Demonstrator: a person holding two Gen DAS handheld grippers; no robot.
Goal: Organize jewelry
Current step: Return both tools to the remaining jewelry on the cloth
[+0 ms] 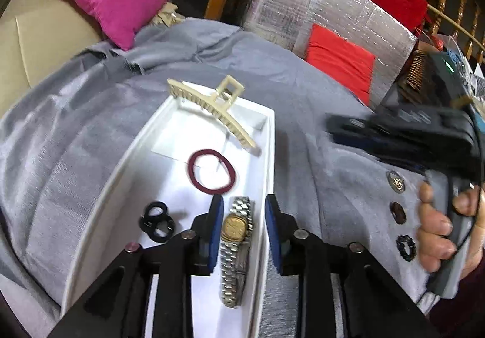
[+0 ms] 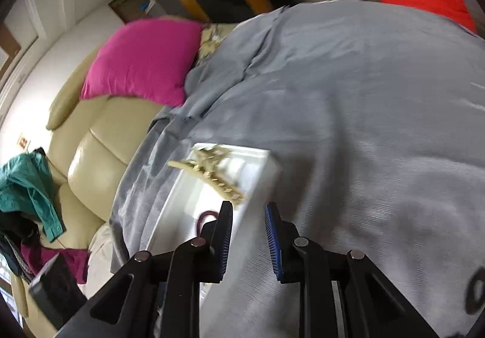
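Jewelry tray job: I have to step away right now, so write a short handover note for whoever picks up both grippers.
Left gripper: open, empty, jaws on either side of the watch, which lies in the white tray.
Right gripper: open, empty, above the tray's right edge, in motion blur.
In the tray: cream claw clip propped across the far end, maroon hair tie, black hair ties, watch.
Left to do: three small pieces on the grey cloth right of the tray: a silvery piece, a dark oval piece and a black beaded ring.
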